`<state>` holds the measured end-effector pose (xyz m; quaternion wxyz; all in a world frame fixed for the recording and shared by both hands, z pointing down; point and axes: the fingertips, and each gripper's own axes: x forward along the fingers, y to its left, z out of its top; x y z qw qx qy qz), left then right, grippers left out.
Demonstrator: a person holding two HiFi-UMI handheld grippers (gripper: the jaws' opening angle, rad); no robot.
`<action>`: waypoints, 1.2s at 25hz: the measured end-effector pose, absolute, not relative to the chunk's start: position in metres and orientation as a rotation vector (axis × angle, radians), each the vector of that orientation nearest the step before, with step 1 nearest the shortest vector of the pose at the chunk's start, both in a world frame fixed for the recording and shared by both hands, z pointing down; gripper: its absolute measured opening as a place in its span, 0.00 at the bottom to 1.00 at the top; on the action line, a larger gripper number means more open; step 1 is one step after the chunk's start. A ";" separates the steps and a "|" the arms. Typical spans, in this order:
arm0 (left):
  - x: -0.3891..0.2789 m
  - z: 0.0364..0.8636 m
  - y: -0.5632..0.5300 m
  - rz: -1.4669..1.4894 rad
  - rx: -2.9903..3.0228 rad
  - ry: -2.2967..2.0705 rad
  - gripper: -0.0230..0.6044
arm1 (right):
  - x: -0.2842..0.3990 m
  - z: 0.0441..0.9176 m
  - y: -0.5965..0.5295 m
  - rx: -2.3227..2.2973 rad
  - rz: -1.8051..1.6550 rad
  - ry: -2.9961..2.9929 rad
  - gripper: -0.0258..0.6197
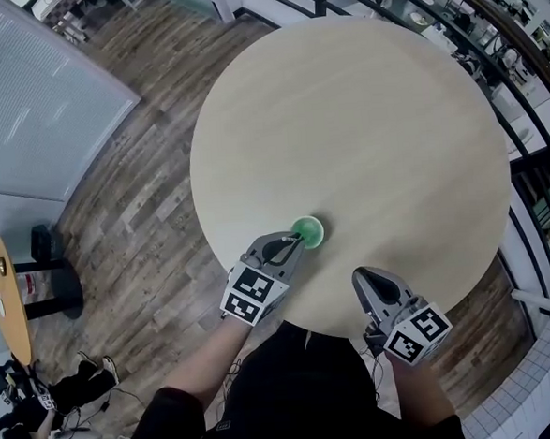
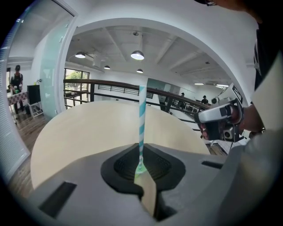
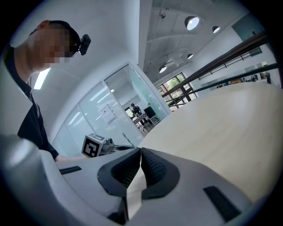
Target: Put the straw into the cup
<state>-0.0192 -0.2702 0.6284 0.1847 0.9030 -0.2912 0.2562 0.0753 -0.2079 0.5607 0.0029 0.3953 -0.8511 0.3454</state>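
the straw point(image 2: 141, 119), teal and white stripes, is pinched at its lower end in the left claw point(image 2: 140, 165), which is clenched tight on it. the rest of it sticks up and away past the claw tips. the little green cup point(image 1: 307, 230) sits on the near side of the round counter point(image 1: 362, 114), and the left claw's tips are right beside its near-left rim.

my read is that this is the actual insertion step: straw over or just dipping into the cup. i can't tell if the bottom end is past the rim yet. the next move probably needs the lower end lined up over the opening, then eased down, and the claw let go only once the cup carries the straw. the cup looks small and light, so a sideways nudge could tip it.

the right claw point(image 3: 140, 152) is clenched on nothing and hangs at the near edge of the counter, right of the cup and not touching it.

view differences: the head view gives you cup and claw placement but basically hides the straw. the left gripper view shows the grip and stripes clearly, but only a sliver of green at the claw tips, maybe the cup.
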 end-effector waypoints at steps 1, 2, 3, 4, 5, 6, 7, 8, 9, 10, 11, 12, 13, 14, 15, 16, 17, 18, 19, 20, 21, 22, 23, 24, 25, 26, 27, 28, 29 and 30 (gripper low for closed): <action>-0.019 0.630 -0.270 0.729 2.544 -0.818 0.08 | 0.075 0.561 -0.207 1.238 1.084 -2.671 0.08; -0.018 0.632 -0.271 0.736 2.545 -0.815 0.08 | 0.075 0.561 -0.207 1.237 1.085 -2.673 0.08; -0.018 0.632 -0.271 0.742 2.547 -0.813 0.08 | 0.075 0.561 -0.206 1.238 1.086 -2.676 0.08; -0.017 0.633 -0.271 0.747 2.548 -0.811 0.08 | 0.075 0.561 -0.206 1.239 1.087 -2.676 0.08; -0.016 0.633 -0.271 0.751 2.549 -0.810 0.08 | 0.076 0.561 -0.205 1.240 1.090 -2.676 0.08; -0.015 0.633 -0.272 0.756 2.550 -0.809 0.08 | 0.077 0.560 -0.204 1.241 1.092 -2.674 0.08; -0.015 0.633 -0.272 0.762 2.549 -0.807 0.08 | 0.078 0.560 -0.204 1.242 1.094 -2.672 0.08; -0.014 0.634 -0.273 0.768 2.548 -0.803 0.08 | 0.078 0.559 -0.204 1.243 1.096 -2.671 0.08; -0.014 0.636 -0.274 0.774 2.547 -0.796 0.08 | 0.078 0.559 -0.204 1.245 1.097 -2.671 0.08; -0.013 0.637 -0.275 0.781 2.545 -0.789 0.08 | 0.078 0.559 -0.204 1.246 1.098 -2.670 0.08; -0.013 0.639 -0.275 0.787 2.543 -0.781 0.08 | 0.078 0.559 -0.205 1.248 1.097 -2.670 0.08; -0.012 0.640 -0.276 0.793 2.541 -0.773 0.08 | 0.078 0.558 -0.206 1.249 1.096 -2.669 0.08; -0.011 0.642 -0.276 0.802 2.538 -0.763 0.08 | 0.078 0.558 -0.206 1.250 1.095 -2.670 0.08; -0.010 0.644 -0.275 0.812 2.535 -0.751 0.08 | 0.079 0.557 -0.207 1.251 1.096 -2.670 0.08; -0.008 0.646 -0.274 0.826 2.532 -0.739 0.08 | 0.080 0.556 -0.206 1.252 1.098 -2.670 0.08; -0.007 0.648 -0.273 0.842 2.531 -0.729 0.08 | 0.080 0.556 -0.206 1.254 1.101 -2.669 0.08; -0.006 0.650 -0.272 0.860 2.531 -0.723 0.08 | 0.081 0.555 -0.206 1.256 1.104 -2.667 0.08; -0.005 0.652 -0.272 0.873 2.531 -0.722 0.10 | 0.082 0.555 -0.207 1.257 1.107 -2.666 0.08; -0.004 0.653 -0.273 0.882 2.531 -0.726 0.15 | 0.082 0.556 -0.207 1.258 1.109 -2.665 0.08; -0.004 0.654 -0.275 0.886 2.530 -0.734 0.18 | 0.082 0.556 -0.208 1.258 1.110 -2.664 0.08; -0.004 0.654 -0.276 0.888 2.528 -0.745 0.22 | 0.083 0.556 -0.208 1.256 1.112 -2.662 0.08; -0.004 0.655 -0.277 0.887 2.525 -0.757 0.23 | 0.083 0.556 -0.208 1.255 1.113 -2.661 0.08; -0.005 0.655 -0.278 0.887 2.521 -0.770 0.25 | 0.083 0.556 -0.208 1.253 1.115 -2.661 0.08; -0.006 0.655 -0.279 0.887 2.517 -0.785 0.26 | 0.083 0.556 -0.208 1.252 1.116 -2.661 0.08; -0.008 0.655 -0.281 0.888 2.513 -0.801 0.29 | 0.083 0.555 -0.208 1.250 1.116 -2.661 0.08; -0.010 0.655 -0.282 0.887 2.509 -0.819 0.30 | 0.082 0.555 -0.209 1.249 1.115 -2.661 0.08; -0.012 0.656 -0.284 0.885 2.505 -0.839 0.32 | 0.082 0.556 -0.209 1.248 1.115 -2.661 0.08; -0.014 0.656 -0.286 0.882 2.500 -0.859 0.33 | 0.082 0.557 -0.209 1.246 1.115 -2.659 0.08; -0.015 0.657 -0.288 0.878 2.496 -0.877 0.34 | 0.082 0.558 -0.210 1.242 1.115 -2.658 0.08; -0.017 0.657 -0.289 0.874 2.493 -0.894 0.36 | 0.082 0.559 -0.210 1.239 1.116 -2.656 0.08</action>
